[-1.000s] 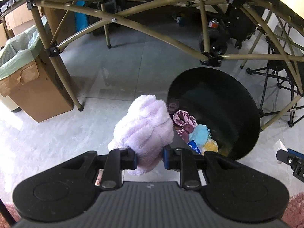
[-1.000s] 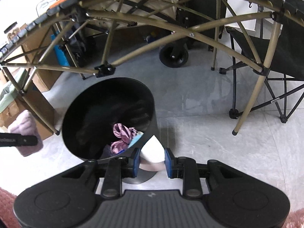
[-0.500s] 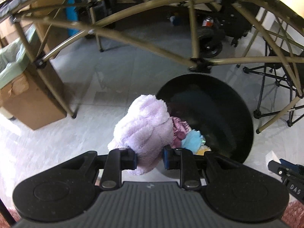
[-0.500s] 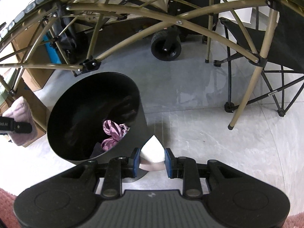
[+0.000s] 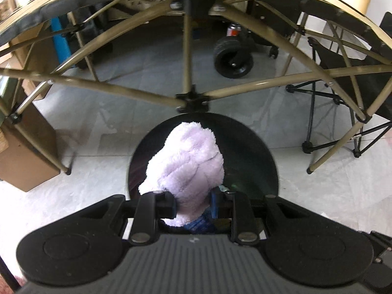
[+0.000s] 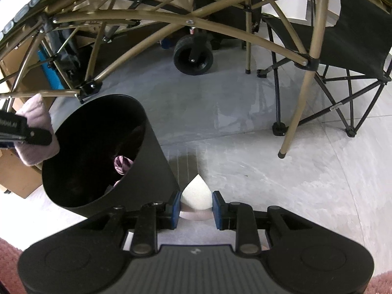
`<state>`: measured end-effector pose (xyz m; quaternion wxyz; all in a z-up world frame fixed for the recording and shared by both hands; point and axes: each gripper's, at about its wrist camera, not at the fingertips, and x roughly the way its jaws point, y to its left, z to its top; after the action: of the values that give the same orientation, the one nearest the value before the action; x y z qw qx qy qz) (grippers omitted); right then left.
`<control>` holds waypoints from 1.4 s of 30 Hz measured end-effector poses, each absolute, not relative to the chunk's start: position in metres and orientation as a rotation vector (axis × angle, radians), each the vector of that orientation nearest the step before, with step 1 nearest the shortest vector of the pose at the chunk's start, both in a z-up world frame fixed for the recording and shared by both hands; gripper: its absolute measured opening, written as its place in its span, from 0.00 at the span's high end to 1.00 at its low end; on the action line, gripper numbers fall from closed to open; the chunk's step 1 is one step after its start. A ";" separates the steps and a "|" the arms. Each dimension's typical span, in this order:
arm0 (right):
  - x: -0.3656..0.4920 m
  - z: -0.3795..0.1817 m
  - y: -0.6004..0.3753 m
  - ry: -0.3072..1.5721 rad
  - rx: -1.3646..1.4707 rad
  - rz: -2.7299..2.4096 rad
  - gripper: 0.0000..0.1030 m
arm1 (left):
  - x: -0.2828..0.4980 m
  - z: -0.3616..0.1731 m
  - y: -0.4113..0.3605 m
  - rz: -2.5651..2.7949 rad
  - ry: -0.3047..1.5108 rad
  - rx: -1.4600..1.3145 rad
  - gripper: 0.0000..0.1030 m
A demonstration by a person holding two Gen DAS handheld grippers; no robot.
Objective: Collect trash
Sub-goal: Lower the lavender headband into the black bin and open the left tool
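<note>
On my left wrist view, the left gripper is clamped on a fluffy lilac cloth, which hangs directly over the open mouth of the black bin. Something blue shows just under the cloth (I cannot tell what it is). Tan table struts cross above, over grey floor tiles.

On my right wrist view, the right gripper pinches a white wedge-shaped piece just beside the bin's outer wall, above the floor. A purple fabric item lies inside the bin. The lilac cloth sits at the bin's left rim.
</note>
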<state>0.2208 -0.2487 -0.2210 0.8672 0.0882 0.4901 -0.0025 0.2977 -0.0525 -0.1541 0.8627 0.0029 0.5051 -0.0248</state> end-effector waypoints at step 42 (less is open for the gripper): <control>0.217 -0.226 -0.260 1.040 0.184 -0.030 0.74 | 0.324 -0.176 -0.083 -0.028 1.222 -0.055 0.00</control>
<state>0.2166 -0.2598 -0.2262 0.8638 0.0877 0.4960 -0.0141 0.3239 -0.0829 -0.1757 0.8187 -0.0259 0.5735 -0.0132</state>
